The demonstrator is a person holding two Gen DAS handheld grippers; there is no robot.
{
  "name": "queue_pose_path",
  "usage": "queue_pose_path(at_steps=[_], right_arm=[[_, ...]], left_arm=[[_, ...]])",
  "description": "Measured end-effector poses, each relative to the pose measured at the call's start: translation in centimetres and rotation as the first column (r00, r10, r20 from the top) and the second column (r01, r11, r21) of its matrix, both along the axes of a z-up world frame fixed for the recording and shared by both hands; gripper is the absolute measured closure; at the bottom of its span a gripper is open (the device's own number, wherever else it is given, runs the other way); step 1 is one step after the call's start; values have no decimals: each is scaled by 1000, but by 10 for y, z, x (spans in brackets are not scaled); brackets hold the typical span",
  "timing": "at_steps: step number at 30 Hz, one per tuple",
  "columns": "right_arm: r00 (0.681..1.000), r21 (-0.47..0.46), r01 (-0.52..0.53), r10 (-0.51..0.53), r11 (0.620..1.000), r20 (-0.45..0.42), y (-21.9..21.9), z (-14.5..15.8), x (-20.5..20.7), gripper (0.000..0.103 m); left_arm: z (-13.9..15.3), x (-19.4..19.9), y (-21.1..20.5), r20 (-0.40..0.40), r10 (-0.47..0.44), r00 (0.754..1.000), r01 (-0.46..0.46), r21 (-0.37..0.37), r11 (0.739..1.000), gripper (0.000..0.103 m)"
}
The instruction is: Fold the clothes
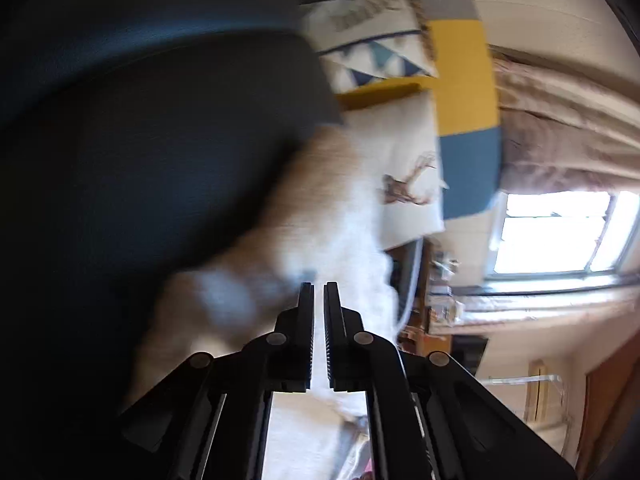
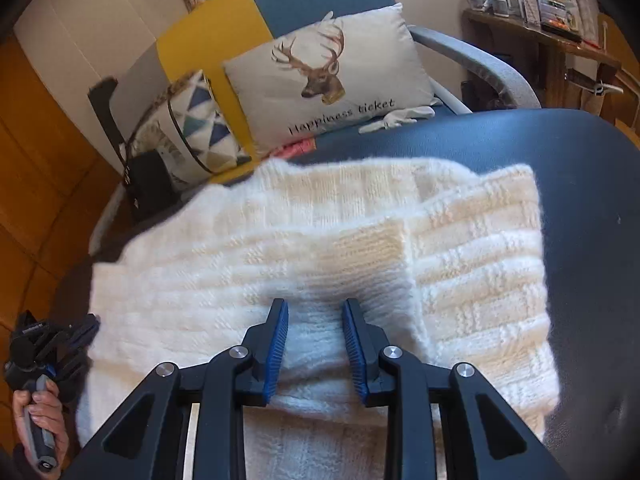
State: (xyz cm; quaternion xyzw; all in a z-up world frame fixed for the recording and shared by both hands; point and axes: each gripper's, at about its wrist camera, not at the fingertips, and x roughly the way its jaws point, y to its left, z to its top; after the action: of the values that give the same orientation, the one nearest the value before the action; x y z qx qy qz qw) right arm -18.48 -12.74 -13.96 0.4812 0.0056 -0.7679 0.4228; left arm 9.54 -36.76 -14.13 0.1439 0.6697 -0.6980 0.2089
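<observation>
We keep the white sweater (image 2: 320, 248) flat on the dark table (image 2: 580, 184) — the right gripper (image 2: 315, 344) clamps a thick fold; the left gripper (image 1: 319, 292), nearly closed, holds nothing.

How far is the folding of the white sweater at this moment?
Done: the white knitted sweater lies on the dark table with one part already folded over on the right. In hand: the right gripper holds a bunch of knit; the left gripper is shut and empty. Left: the remaining folds.
</observation>
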Motion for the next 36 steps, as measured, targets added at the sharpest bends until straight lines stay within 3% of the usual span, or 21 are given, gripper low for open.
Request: queue_pose_path(at_steps=[2,4,7,9,10,11,13,15,19,21,24,26,29,30,34,36], right_arm=[[999,-45,38,-38,998,15,6,8,-11,75],[998,-69,68,-66,995,21,9,15,-22,75],[999,-17,34,-34,999,-18,-7,17,-28,75],[999,22,-2,3,1000,-39,-20,12,-30,75],[998,84,-5,9,996,-58,-26,4,-29,77],[997,151,-4,16,989,-78,-31,-5,-29,79],[987,138,-18,40,990,-155,-29,-10,-19,79],[967,158,-58,95,986,-236,-29,-10,-8,79],[962,171,-74,115,983,-249,-27,11,-4,77],[947,153,-109,150,982,-284,-34,23,4,77],[929,139,-195,228,971,-290,-58,30,17,75],[921,161,-223,262,961,-289,-75,22,27,75],[925,264,-230,295,937,-240,-94,-7,31,74],[926,238,-224,283,945,-251,-91,-6,32,74],[948,146,-198,227,969,-224,-62,15,29,75],[950,128,-186,212,974,-228,-44,22,34,75]], left_arm=[[12,-14,-6,-24,-22,999,22,-24,999,97],[18,-26,-16,21,-21,1000,22,-65,998,97],[11,-39,-37,136,-3,991,15,-91,996,97],[-4,-39,-50,181,1,984,12,-70,997,97],[-12,-39,-57,201,3,980,9,-58,998,98],[-16,-38,-59,182,-5,983,15,-55,998,98],[-13,-40,-58,205,-39,978,62,-106,992,98],[-5,-38,-54,198,-44,979,66,-108,992,98],[14,-39,-42,189,-61,980,90,-149,985,97],[22,-46,-36,208,-80,975,122,-198,973,97],[14,-54,-37,275,-94,957,149,-186,971,97],[4,-53,-42,324,-89,942,151,-172,973,97],[3,-44,-45,276,-94,956,137,-141,981,98],[7,-41,-44,266,-95,959,136,-139,981,97],[34,-42,-22,225,-135,965,187,-231,955,96],[43,-53,-3,263,-176,949,256,-307,917,96]])
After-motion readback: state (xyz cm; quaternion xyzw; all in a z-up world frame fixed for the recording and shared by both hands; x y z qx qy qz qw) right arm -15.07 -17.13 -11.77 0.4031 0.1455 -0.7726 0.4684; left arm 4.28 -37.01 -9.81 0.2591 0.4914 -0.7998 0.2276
